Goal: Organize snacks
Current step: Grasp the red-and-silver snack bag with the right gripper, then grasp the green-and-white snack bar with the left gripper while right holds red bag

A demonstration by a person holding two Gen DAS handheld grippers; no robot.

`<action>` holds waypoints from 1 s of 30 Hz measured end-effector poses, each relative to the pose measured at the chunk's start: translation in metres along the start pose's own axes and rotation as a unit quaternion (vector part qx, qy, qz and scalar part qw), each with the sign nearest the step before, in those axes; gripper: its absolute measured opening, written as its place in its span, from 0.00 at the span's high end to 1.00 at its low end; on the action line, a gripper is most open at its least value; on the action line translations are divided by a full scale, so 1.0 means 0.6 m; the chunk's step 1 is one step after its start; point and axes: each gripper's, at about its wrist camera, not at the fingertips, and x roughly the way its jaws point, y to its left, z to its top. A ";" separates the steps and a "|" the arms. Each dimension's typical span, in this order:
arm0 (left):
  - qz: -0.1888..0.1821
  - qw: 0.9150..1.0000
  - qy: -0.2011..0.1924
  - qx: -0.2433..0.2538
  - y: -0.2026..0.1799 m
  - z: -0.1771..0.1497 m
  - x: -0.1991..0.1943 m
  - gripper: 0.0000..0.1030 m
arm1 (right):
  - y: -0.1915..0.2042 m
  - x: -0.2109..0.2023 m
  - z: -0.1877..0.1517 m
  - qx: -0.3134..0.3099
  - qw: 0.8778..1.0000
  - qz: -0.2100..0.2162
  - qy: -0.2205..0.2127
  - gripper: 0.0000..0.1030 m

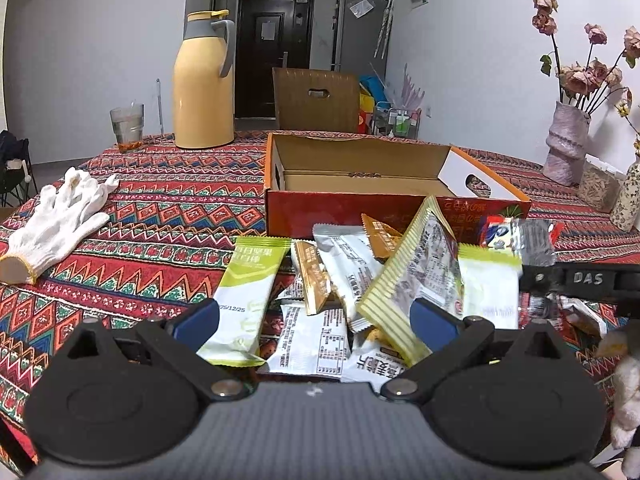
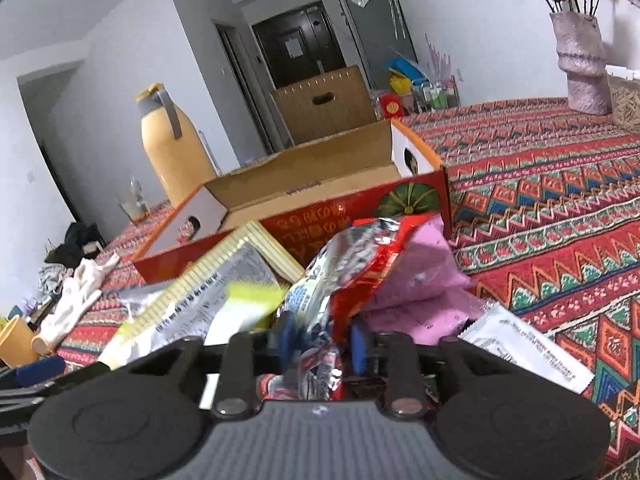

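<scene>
Above the snack pile, the right claw (image 2: 320,344) tilts downward, clamped on a red foil packet (image 2: 360,264).

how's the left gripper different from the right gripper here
The left gripper has its jaws spread wide and holds nothing; the right gripper has its jaws drawn close, pinching a red and silver snack packet. The left hovers over the packet pile; the right is buried in it. Both have blue pads and face the open box.
</scene>
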 end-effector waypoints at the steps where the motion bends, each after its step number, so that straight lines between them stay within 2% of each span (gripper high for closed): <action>1: 0.001 1.000 0.000 -0.001 0.000 -0.001 -0.001 0.00 | -0.001 -0.006 0.000 0.001 1.000 0.001 -0.005 0.78; 17: 0.002 1.000 -0.001 -0.005 0.003 -0.001 -0.017 0.00 | -0.035 -0.093 0.009 0.017 0.997 -0.008 -0.079 0.81; 25: -0.022 0.999 -0.007 0.026 -0.042 -0.011 -0.040 0.00 | -0.055 -0.130 -0.012 0.023 0.995 -0.006 -0.094 0.81; 30: -0.040 0.998 0.002 0.053 -0.083 -0.023 -0.044 0.00 | -0.070 -0.145 -0.037 0.027 0.996 0.010 -0.090 0.81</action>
